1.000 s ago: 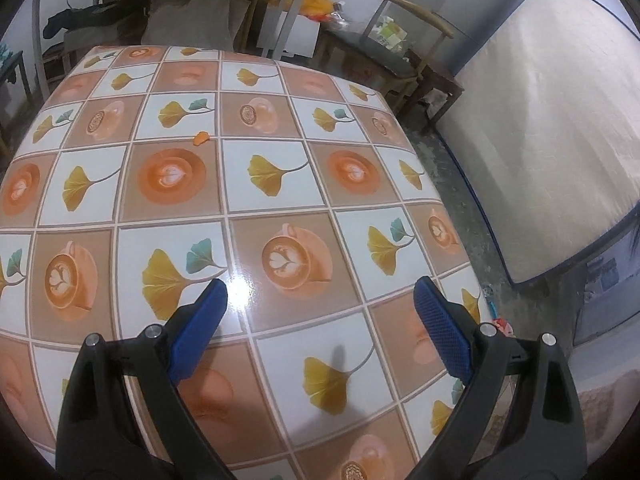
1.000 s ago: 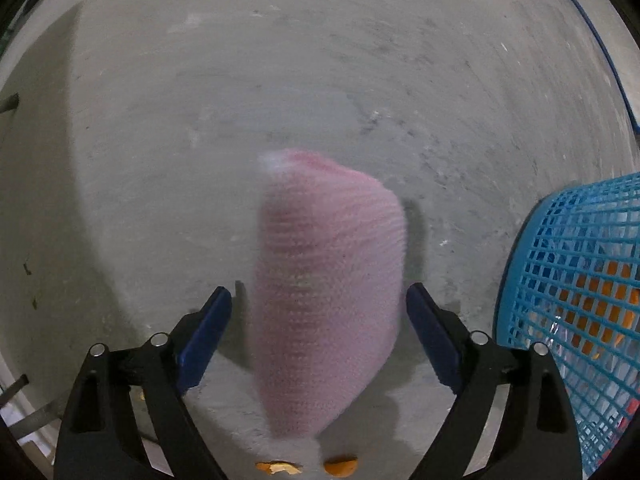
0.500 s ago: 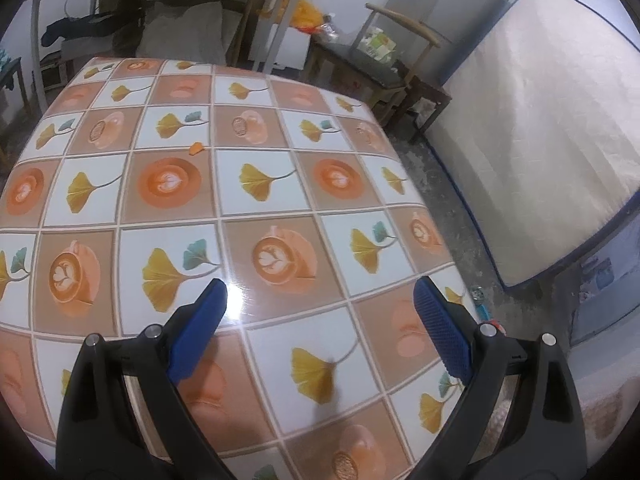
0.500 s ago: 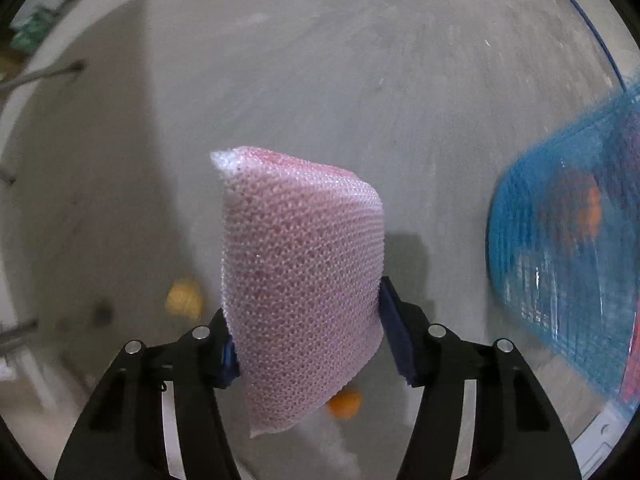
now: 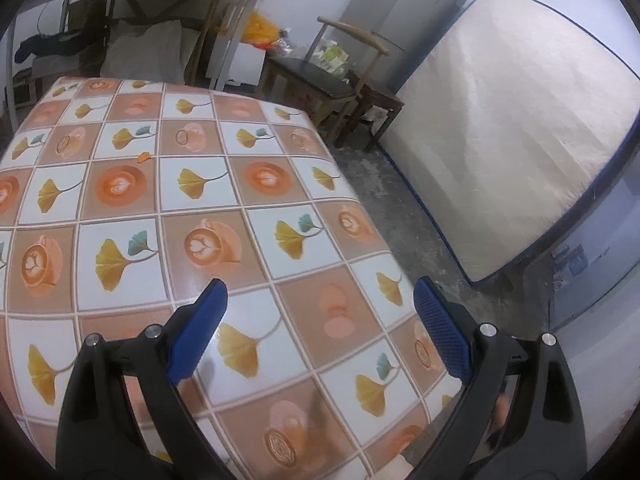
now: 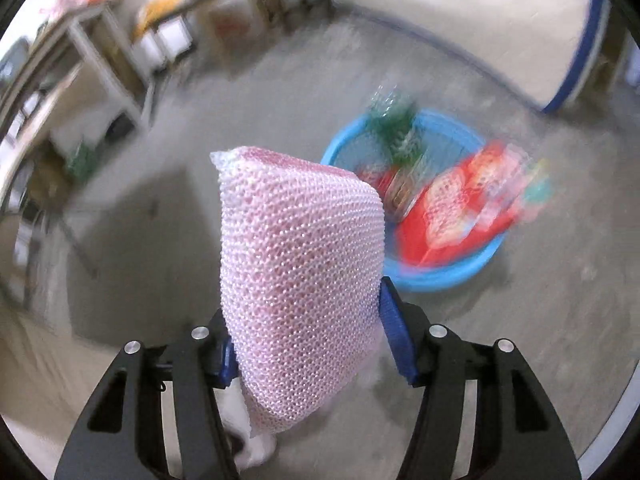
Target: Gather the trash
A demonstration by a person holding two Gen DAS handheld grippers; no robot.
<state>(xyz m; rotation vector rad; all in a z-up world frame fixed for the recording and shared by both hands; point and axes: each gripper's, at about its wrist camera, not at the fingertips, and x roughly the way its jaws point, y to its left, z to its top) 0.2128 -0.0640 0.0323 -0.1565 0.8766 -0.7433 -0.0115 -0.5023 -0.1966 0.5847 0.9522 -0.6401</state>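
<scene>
My right gripper (image 6: 310, 336) is shut on a pink bubble-wrap pouch (image 6: 300, 272), which stands upright between the blue pads and is held above the concrete floor. Beyond it to the right stands a blue basket (image 6: 460, 272) with red wrappers and a green packet in it; that view is blurred. My left gripper (image 5: 320, 328) is open and empty over the near right part of a table with a patterned cloth (image 5: 180, 208). A small orange scrap (image 5: 143, 157) lies on the cloth farther back on the left.
A mattress (image 5: 504, 132) leans against the wall at the right of the left wrist view. A wooden chair (image 5: 340, 80) and metal shelving (image 5: 160, 20) stand behind the table. In the right wrist view, shelving legs (image 6: 120, 76) stand at the left.
My right gripper closed on the pink pouch, lifted it and swung up, so the basket's inside now shows. My left gripper drifted back and right over the table, still open.
</scene>
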